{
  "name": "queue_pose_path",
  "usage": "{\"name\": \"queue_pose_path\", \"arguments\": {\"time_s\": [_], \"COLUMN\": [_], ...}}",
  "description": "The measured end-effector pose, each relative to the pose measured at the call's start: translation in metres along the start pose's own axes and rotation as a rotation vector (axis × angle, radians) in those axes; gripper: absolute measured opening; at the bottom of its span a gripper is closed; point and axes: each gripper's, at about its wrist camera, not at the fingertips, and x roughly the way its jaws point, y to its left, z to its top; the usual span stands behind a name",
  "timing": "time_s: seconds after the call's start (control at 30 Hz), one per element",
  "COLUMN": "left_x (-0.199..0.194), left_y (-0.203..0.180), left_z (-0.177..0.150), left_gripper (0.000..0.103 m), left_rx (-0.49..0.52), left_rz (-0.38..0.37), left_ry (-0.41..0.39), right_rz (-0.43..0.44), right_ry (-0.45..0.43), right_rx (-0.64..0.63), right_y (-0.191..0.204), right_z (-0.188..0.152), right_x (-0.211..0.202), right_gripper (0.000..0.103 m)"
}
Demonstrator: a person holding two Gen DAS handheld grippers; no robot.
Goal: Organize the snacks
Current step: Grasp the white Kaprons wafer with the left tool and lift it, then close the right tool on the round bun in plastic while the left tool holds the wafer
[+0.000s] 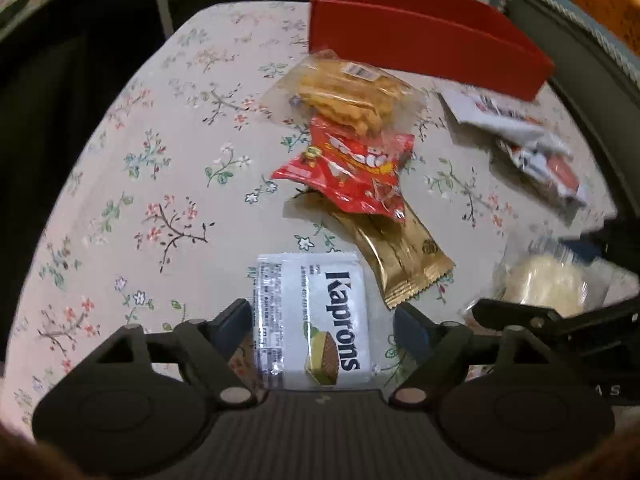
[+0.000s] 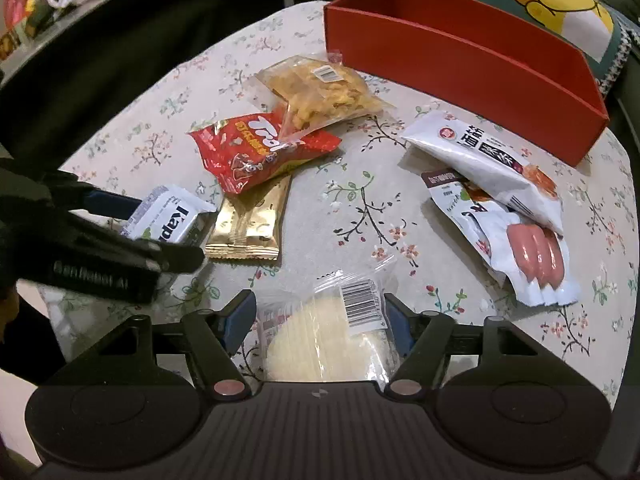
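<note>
My left gripper [image 1: 322,320] stands open around a white Kaprons packet [image 1: 316,320] on the flowered tablecloth; its pads do not touch it. The packet also shows in the right wrist view [image 2: 168,220]. My right gripper [image 2: 320,314] straddles a clear packet with a pale round cake [image 2: 328,332], pads close to its sides, contact unclear. An empty red box [image 2: 460,56] stands at the back; it also shows in the left wrist view [image 1: 420,40]. Between lie a gold bar packet [image 1: 396,252], a red Trolli bag [image 1: 352,172] and a clear bag of yellow crisps [image 1: 344,92].
Two white pouches, one with sausages [image 2: 520,240] and one with Chinese print [image 2: 480,152], lie at the right of the table. A cushion with a yellow cat [image 2: 560,4] sits behind the box. The table drops off into dark at the left.
</note>
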Motion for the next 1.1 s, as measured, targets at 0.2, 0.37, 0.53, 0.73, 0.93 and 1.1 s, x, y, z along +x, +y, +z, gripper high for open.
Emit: {"name": "queue_pose_path", "arguments": {"time_s": [0.2,0.37,0.53,0.73,0.93,1.1], "left_x": [-0.002,-0.006,-0.015,-0.023,-0.018,-0.014], "left_y": [-0.004,0.003,0.004,0.004,0.004,0.005], "left_z": [-0.002,-0.002,-0.003,0.001,0.002,0.003], "left_gripper": [0.094,0.088,0.088,0.088,0.088,0.088], "left_rx": [0.017,-0.028,-0.044,-0.055,-0.064,-0.074], "left_rz": [0.049,0.028,-0.011,-0.037,-0.053,-0.062], "left_ry": [-0.017,-0.012,-0.028,-0.05,-0.032,-0.018], "right_rz": [-0.025,-0.036,-0.044,-0.044,-0.016,0.006], "right_ry": [0.007,-0.01,-0.031,-0.038,-0.031,0.005], "right_rx": [-0.043,-0.06,-0.056,-0.026,-0.007,-0.02], "right_y": [0.007,0.012,0.019,0.019,0.011,0.011], "right_z": [-0.002,-0.005,-0.005,-0.006,-0.006,-0.007], "right_x": [0.008,0.001,-0.008,-0.012,-0.007,0.004], "right_gripper": [0.075,0.072,0.066,0.062,0.067,0.078]}}
